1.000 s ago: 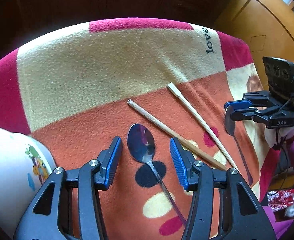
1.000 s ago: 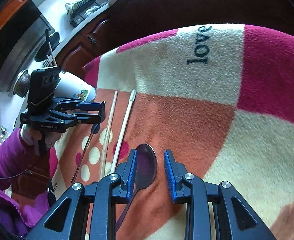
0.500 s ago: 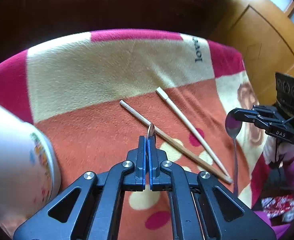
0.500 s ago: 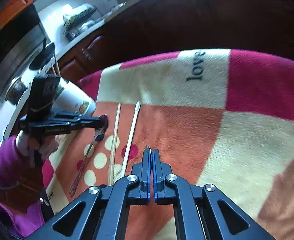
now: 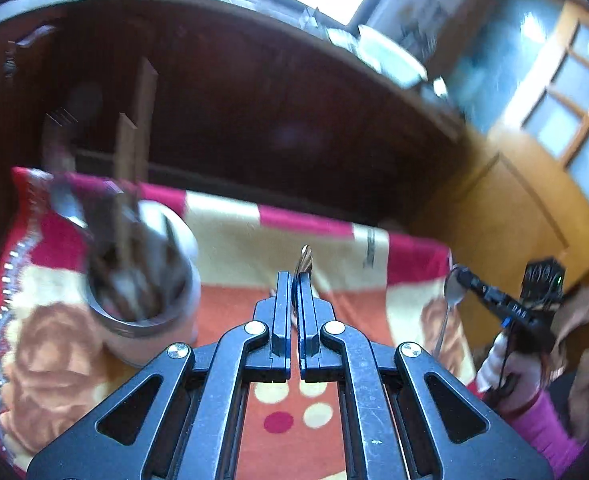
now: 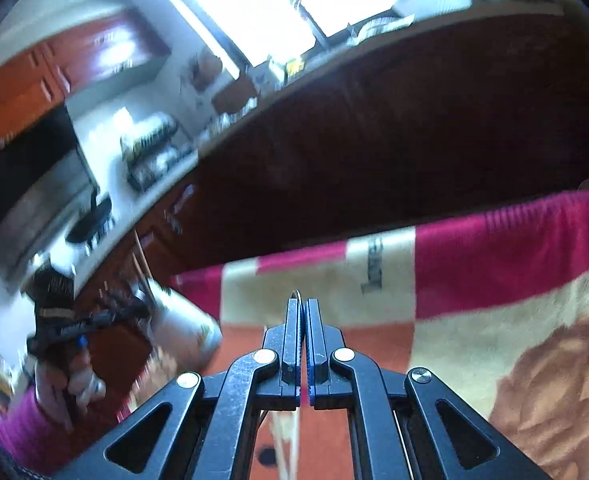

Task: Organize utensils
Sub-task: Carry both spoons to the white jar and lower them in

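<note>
Both black-and-blue tongs are clamped tight on a shiny steel spoon each: the left tongs (image 5: 293, 276) pinch one spoon (image 5: 304, 259) edge-on, and the right tongs (image 6: 302, 304) grip the other spoon (image 5: 452, 290), its bowl up and thin handle hanging down. On the left sits a blurry white cylindrical utensil holder (image 5: 146, 280) with a metal rim, stuffed with cutlery. It all sits over a fuzzy fleece blanket (image 5: 230, 236) in pink, cream and orange blocks, with dark wood cabinets (image 6: 374, 140) beyond it.

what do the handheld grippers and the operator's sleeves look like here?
Both grippers, left and right, are black plastic scissor linkages with silver pivot screws and blue finger pads. Seen from the left wrist, the right unit carries a black camera block, white lettering and a thin black cable. Sleeve is magenta.
</note>
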The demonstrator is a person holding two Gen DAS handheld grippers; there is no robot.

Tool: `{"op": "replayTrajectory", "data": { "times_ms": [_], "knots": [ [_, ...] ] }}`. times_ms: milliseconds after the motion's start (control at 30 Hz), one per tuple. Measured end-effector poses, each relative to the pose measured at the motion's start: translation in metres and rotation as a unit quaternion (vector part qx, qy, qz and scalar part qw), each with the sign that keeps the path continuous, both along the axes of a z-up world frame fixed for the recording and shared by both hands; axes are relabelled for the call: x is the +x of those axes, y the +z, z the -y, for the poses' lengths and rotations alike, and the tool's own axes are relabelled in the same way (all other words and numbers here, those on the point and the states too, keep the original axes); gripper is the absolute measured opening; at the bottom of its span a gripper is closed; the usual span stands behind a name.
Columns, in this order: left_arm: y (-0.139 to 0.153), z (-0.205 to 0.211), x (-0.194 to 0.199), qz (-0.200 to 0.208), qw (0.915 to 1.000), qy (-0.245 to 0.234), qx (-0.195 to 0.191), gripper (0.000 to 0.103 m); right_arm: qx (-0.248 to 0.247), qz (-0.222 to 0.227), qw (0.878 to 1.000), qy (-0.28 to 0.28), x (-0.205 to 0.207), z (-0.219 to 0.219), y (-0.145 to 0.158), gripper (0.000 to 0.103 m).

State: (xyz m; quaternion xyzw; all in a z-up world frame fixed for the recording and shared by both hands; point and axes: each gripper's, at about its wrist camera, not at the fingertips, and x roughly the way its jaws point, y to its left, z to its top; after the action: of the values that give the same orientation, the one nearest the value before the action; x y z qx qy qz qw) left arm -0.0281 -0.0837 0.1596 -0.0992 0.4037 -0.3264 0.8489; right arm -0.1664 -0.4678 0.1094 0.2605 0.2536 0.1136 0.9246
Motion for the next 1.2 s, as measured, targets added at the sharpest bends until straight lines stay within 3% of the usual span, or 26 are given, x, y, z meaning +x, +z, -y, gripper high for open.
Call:
{"op": "replayTrajectory", "data": {
  "times_ms": [300, 500, 767, 900, 1033, 1200],
  "knots": [
    [0.061, -0.071, -0.004, 0.071, 0.9895, 0.118, -0.044, 0.001, 0.02, 0.088, 0.994, -0.06, 0.024, -0.04, 0.072, 0.002],
    [0.07, -0.093, 0.0, 0.068, 0.9835, 0.149, -0.076, 0.001, 0.017, 0.101, 0.994, -0.035, 0.055, -0.099, 0.09, 0.001],
    [0.081, -0.14, 0.0, 0.113, 0.9664, 0.225, -0.049, 0.001, 0.007, 0.116, 0.992, -0.044, 0.084, -0.143, 0.102, 0.001],
    [0.078, -0.143, -0.003, 0.147, 0.9563, 0.252, -0.024, 0.001, -0.012, 0.115, 0.992, -0.042, 0.104, -0.175, 0.101, 0.001],
    [0.069, -0.14, 0.002, 0.172, 0.9488, 0.265, -0.005, 0.001, -0.058, 0.124, 0.99, -0.038, 0.118, -0.207, 0.102, 0.001],
    [0.055, -0.125, 0.005, 0.207, 0.9423, 0.259, 0.045, 0.001, -0.136, 0.145, 0.98, -0.032, 0.128, -0.245, 0.097, 0.001]
  ]
}}
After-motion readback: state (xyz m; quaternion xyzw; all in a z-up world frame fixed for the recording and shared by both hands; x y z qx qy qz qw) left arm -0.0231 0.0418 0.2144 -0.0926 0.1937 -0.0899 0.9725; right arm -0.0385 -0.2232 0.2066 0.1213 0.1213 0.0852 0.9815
